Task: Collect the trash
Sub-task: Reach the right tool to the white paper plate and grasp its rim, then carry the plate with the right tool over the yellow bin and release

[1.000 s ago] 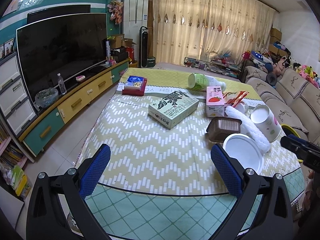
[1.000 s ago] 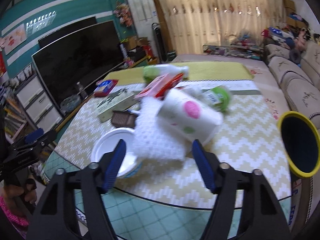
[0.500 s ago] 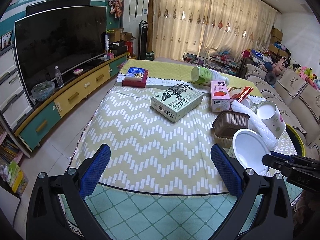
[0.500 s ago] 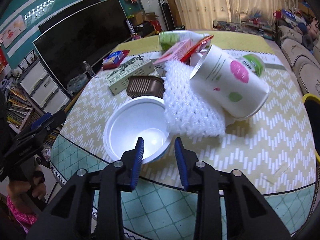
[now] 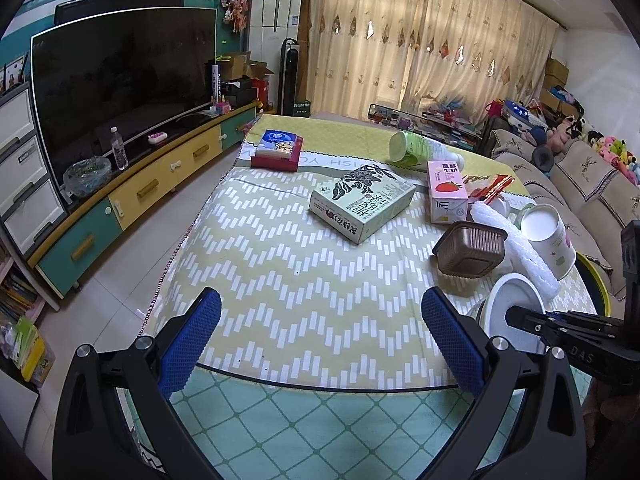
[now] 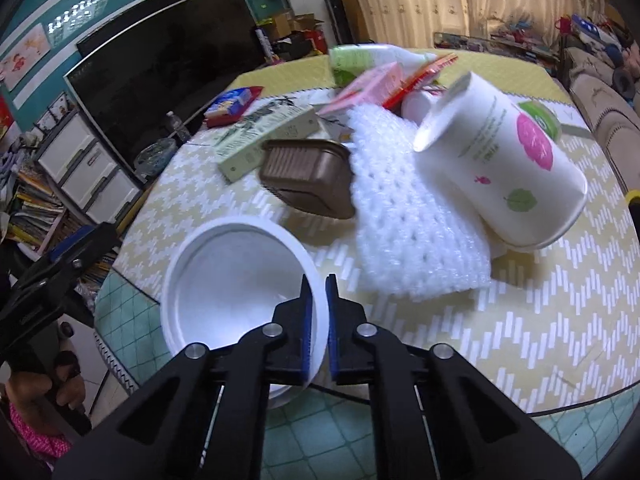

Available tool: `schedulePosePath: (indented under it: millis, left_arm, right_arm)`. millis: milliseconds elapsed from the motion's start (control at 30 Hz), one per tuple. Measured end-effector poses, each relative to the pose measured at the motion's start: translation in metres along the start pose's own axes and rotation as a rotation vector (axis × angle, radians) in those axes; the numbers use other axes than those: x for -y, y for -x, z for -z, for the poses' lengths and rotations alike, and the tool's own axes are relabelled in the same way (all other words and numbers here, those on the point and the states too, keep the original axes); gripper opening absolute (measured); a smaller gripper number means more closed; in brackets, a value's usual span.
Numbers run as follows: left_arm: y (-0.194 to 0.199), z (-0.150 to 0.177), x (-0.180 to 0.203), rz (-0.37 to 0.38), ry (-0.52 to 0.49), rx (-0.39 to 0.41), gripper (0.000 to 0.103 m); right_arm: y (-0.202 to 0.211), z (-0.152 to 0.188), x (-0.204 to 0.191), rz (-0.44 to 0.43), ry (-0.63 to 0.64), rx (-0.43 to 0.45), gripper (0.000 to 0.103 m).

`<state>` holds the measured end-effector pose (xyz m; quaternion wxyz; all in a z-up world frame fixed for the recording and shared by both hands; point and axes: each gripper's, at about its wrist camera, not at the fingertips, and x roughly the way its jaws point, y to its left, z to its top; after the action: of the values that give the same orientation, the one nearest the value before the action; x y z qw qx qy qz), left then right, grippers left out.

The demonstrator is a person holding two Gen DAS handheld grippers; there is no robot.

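A white plastic bowl (image 6: 236, 280) stands at the near edge of the table, also seen in the left wrist view (image 5: 516, 304). My right gripper (image 6: 318, 284) is shut on the bowl's near right rim, one pad inside the wall and one outside. Behind the bowl lie a brown ribbed tray (image 6: 308, 176), a white foam wrap (image 6: 408, 216) and a tipped paper cup (image 6: 500, 160) with a pink print. My left gripper (image 5: 320, 336) hangs open over the table's front edge with nothing between its fingers, left of the bowl.
Farther back lie a green tea box (image 5: 362, 202), a pink milk carton (image 5: 446, 190), a green bottle (image 5: 420, 148) and a red tissue pack (image 5: 278, 150). A yellow-rimmed bin (image 5: 596, 280) stands at the right beside a sofa. A TV cabinet (image 5: 160, 184) runs along the left.
The right gripper came down and forward to the white bowl, and its jaws went from wide open to shut on the bowl's rim. The left gripper stayed almost still.
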<state>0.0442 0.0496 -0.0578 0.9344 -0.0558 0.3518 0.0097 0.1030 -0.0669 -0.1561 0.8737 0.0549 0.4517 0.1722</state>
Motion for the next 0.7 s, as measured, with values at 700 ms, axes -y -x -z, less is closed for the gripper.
schedulePosePath:
  millis: [700]
  left_arm:
    - [0.005, -0.011, 0.050, 0.036, -0.096, 0.022, 0.099]
  right_arm:
    - [0.144, 0.004, 0.113, 0.114, -0.185, 0.290, 0.006]
